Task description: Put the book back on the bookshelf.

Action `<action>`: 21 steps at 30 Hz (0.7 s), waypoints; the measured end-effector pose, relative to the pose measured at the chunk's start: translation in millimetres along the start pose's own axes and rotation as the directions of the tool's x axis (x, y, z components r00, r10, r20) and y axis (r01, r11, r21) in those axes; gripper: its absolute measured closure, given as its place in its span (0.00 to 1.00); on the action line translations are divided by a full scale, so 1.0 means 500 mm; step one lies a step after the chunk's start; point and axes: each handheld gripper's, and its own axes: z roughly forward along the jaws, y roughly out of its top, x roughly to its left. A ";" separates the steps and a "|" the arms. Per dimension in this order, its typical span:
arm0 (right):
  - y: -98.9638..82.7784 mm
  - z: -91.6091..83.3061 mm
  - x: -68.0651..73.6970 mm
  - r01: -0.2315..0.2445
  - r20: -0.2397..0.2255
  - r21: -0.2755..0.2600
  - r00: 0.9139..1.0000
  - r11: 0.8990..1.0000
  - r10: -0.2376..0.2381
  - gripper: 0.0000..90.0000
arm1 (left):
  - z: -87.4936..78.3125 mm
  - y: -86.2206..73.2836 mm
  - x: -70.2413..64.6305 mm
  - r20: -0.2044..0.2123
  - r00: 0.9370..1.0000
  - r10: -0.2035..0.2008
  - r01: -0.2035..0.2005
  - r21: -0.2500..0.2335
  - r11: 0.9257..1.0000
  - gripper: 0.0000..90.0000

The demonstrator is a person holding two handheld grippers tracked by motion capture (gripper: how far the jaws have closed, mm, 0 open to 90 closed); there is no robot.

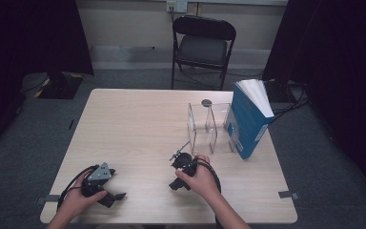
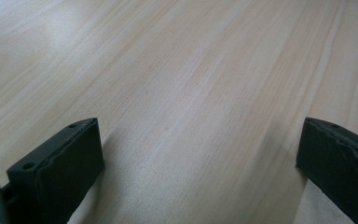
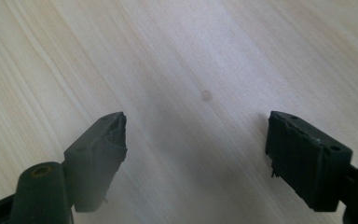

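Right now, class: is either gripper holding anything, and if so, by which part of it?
Nothing is held. The left gripper and the right gripper both stand open, with bare table between their jaws.

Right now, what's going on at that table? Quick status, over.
Left hand-held gripper open, empty, low on table. Right hand-held gripper open, empty, near clear stand. Blue book leans against it. Nothing between.
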 end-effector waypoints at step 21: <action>-0.044 0.024 0.032 0.095 0.095 -0.182 0.992 0.979 -0.079 0.16 | 0.000 0.000 0.000 -0.003 1.000 0.002 -0.002 0.004 1.000 0.00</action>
